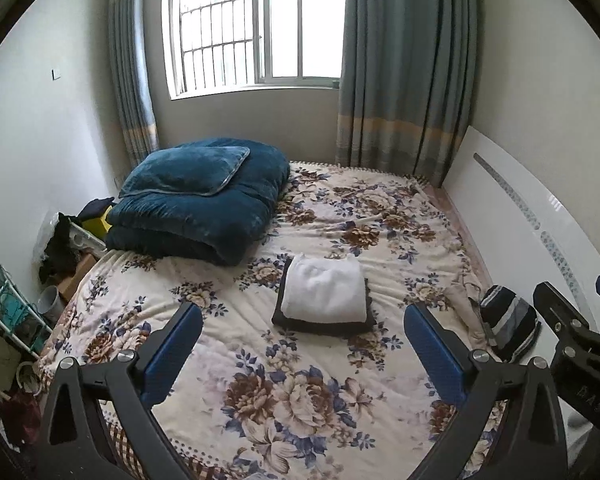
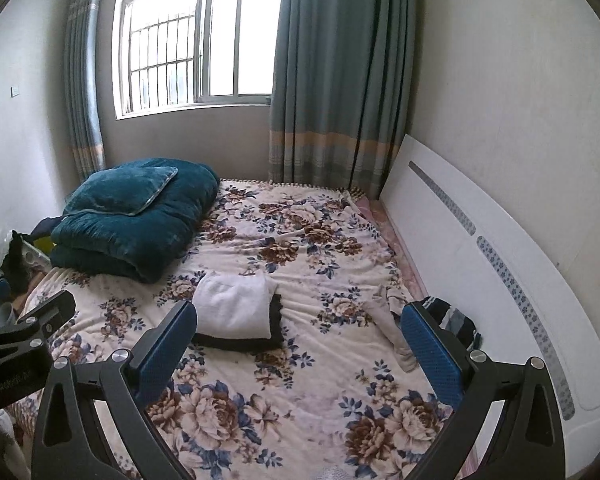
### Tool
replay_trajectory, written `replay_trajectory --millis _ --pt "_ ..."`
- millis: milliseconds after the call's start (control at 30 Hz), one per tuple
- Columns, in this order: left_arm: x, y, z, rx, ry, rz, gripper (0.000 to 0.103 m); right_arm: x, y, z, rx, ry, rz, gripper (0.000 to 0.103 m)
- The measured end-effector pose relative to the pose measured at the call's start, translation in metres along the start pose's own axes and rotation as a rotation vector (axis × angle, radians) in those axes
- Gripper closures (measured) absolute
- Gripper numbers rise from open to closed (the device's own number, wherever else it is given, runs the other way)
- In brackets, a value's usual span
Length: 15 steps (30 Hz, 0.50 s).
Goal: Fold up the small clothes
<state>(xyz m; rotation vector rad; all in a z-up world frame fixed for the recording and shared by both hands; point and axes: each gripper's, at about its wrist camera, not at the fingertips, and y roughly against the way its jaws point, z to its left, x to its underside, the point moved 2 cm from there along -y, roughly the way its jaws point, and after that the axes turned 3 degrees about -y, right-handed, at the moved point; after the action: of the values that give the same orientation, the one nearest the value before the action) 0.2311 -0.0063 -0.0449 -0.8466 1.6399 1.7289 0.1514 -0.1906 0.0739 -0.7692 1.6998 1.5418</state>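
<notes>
A folded white garment (image 1: 324, 290) lies on top of a folded black garment (image 1: 320, 326) in the middle of the flowered bed; both also show in the right wrist view, the white one (image 2: 234, 306) over the black one (image 2: 260, 340). A dark striped garment (image 1: 508, 328) lies crumpled at the bed's right edge, also in the right wrist view (image 2: 454, 318). A pale crumpled garment (image 2: 392, 320) lies beside it. My left gripper (image 1: 302, 354) is open and empty, held above the bed short of the stack. My right gripper (image 2: 300, 354) is open and empty too.
A folded teal quilt with a pillow (image 1: 200, 200) sits at the far left of the bed (image 1: 292, 400). A white headboard (image 1: 540, 232) leans along the right wall. Boxes, a rack and clutter (image 1: 16, 308) stand on the floor to the left. Window and curtains are behind.
</notes>
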Motion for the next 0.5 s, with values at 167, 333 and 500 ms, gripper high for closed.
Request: replay_trajectory --millis 167,333,500 --pt "0.002 0.007 -0.001 -0.008 -0.002 -0.013 0.0 -0.003 0.009 -0.002 -0.005 0.007 -0.012 0.0" --pt "0.002 0.009 0.0 -0.017 0.0 -0.016 0.0 -0.007 0.007 -0.005 -0.016 0.008 -0.011 0.0" --pt "0.003 0.013 0.004 -0.029 0.006 -0.022 0.0 -0.008 0.005 -0.004 -0.025 0.014 -0.009 0.0"
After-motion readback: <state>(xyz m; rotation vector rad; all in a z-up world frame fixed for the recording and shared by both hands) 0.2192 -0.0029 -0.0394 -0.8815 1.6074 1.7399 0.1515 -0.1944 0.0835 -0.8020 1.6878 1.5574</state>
